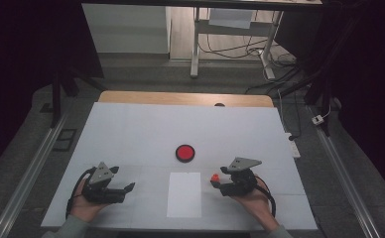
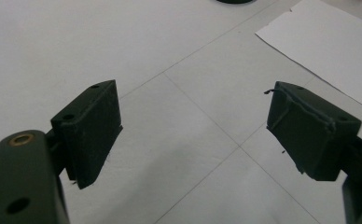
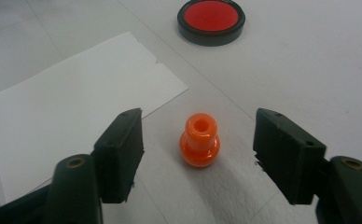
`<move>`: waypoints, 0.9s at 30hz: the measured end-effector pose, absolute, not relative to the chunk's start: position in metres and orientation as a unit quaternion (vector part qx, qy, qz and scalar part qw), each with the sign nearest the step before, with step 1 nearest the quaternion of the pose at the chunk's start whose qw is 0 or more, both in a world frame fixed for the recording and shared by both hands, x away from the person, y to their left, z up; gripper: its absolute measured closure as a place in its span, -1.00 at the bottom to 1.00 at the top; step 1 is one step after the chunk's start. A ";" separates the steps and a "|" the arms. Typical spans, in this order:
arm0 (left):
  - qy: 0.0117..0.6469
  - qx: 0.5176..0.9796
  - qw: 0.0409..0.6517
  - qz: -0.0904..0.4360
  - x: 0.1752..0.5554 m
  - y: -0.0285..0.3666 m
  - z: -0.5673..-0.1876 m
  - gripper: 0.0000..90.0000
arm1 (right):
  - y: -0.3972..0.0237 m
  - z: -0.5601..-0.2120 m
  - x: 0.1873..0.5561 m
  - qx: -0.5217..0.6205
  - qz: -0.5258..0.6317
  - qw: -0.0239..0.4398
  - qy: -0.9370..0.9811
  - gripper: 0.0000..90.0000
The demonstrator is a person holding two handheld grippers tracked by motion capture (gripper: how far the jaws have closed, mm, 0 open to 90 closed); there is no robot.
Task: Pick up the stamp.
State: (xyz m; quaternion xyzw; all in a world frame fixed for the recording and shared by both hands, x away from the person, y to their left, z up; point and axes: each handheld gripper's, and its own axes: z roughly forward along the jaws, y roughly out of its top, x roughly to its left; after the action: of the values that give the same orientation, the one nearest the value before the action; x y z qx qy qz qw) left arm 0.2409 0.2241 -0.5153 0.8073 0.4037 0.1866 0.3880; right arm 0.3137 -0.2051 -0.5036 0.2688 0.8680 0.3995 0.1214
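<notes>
We see the small orange peg [image 3: 200, 139] standing upright on the white bench [image 1: 131, 134], its long axis vertical and its hollow top facing up. It sits between the jaws of the right hand-held gripper [image 3: 198, 154], touching neither pad; those jaws are partly open. White paper sheet [image 3: 67, 116] lies just beside it, red disc [image 3: 211, 18] farther ahead. The left hand-held gripper [image 2: 193, 135] gapes wide, empty.

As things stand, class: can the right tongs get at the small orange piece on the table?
Probably yes. The orange piece stands upright between the open jaws of the right tongs, touching neither pad, with nothing in between; closing should take it.
</notes>
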 end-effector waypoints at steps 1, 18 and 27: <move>0.404 0.807 0.388 0.187 0.241 0.224 -0.515 -0.61 | -0.204 -0.504 0.314 0.270 0.397 0.124 0.868 -0.15; 0.404 0.807 0.389 0.187 0.241 0.226 -0.515 -0.61 | -0.196 -0.514 0.321 0.275 0.381 0.123 0.874 0.37; 0.403 0.807 0.389 0.186 0.241 0.225 -0.515 -0.61 | -0.196 -0.513 0.321 0.270 0.384 0.126 0.874 0.59</move>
State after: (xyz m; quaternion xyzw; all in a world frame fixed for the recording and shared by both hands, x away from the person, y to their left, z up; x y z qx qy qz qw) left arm 0.2412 0.2255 -0.5153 0.8072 0.4034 0.1860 0.3886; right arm 0.3208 -0.1959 -0.5130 0.2701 0.8738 0.3843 0.1258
